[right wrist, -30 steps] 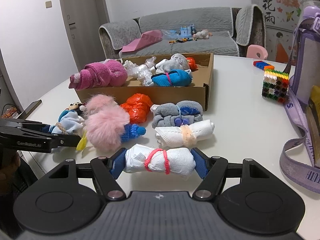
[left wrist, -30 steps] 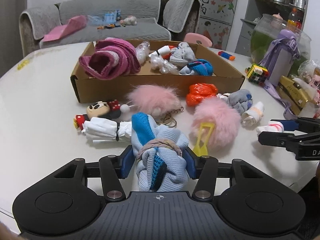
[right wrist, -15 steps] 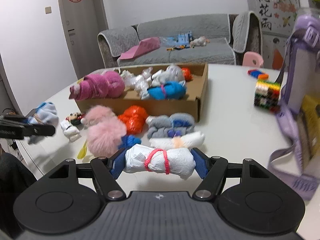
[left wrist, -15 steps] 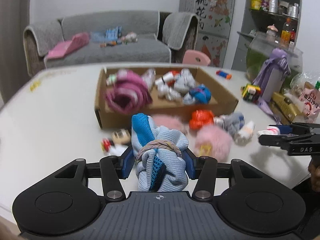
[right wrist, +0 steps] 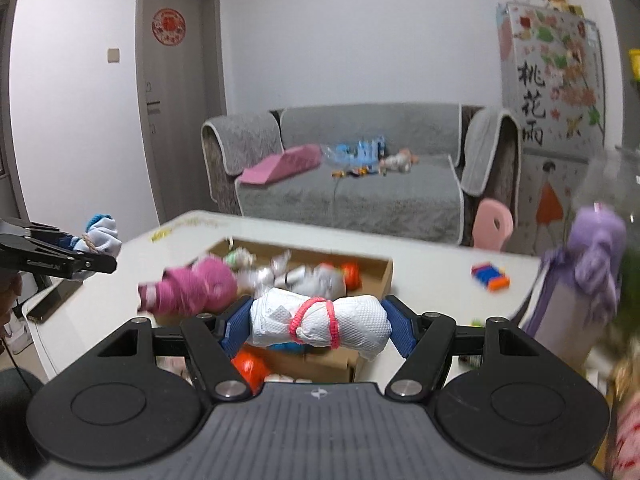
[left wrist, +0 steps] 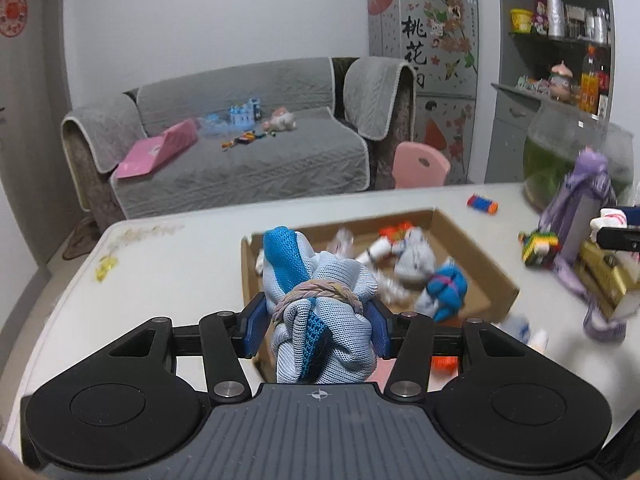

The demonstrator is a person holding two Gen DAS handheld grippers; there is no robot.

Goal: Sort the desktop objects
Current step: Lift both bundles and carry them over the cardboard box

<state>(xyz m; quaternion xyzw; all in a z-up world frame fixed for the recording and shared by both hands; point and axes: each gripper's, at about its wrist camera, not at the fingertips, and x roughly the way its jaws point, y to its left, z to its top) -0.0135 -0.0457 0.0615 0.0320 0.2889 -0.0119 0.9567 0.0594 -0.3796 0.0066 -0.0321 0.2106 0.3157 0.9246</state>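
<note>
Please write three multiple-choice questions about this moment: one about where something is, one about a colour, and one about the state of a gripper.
1. Where does the small pink plastic chair stand?
A. On the table
B. On the floor beyond the white table, beside the grey sofa
C. Inside the box

2. What colour is the band around the white rolled sock bundle?
A. Pink-red
B. Green
C. Black

3. What is the state of the left gripper?
A. Open and empty
B. Shut on a pink pompom
C. Shut on the light blue rolled sock bundle

Answers:
1. B: the chair's back shows past the table's far edge, next to the sofa arm.
2. A: a pink-red band wraps the bundle's middle.
3. C: both blue pads press the bundle's sides, above the open cardboard box.
</note>
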